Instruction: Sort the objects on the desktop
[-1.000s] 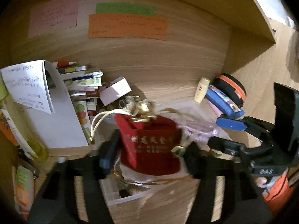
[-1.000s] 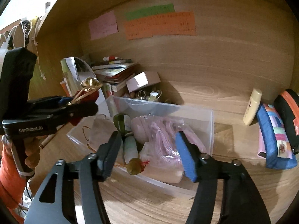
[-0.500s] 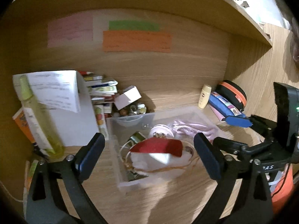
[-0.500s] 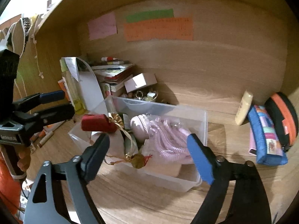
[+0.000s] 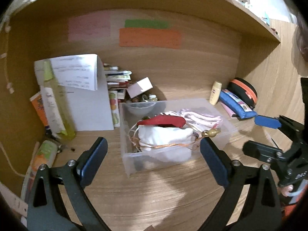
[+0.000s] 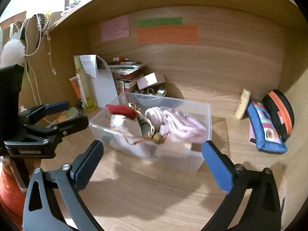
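A clear plastic bin (image 5: 134, 161) (image 6: 204, 115) stands mid-desk. In it lie a red drawstring pouch (image 5: 163, 120) (image 6: 122, 110) on a white pouch (image 5: 165, 136), with gold cords and a gold bell (image 5: 210, 133) (image 6: 157, 138) hanging over the front wall, beside a pink coiled bundle (image 5: 200, 116) (image 6: 179, 123). My left gripper (image 5: 152, 159) is open and empty, in front of the bin. My right gripper (image 6: 152, 161) is open and empty, in front of the bin too.
Left of the bin stand a white file holder (image 5: 86, 105), a yellow-green bottle (image 5: 57, 100) and stacked books (image 5: 117, 80). A small white box (image 5: 139, 87) lies behind. At the right are a cream tube (image 6: 243, 104), a blue pencil case (image 6: 263, 127) and a black-orange case (image 6: 281, 113).
My left gripper opened and let the red pouch drop into the bin, then pulled back toward the desk front. My right gripper opened wider and also drew back.
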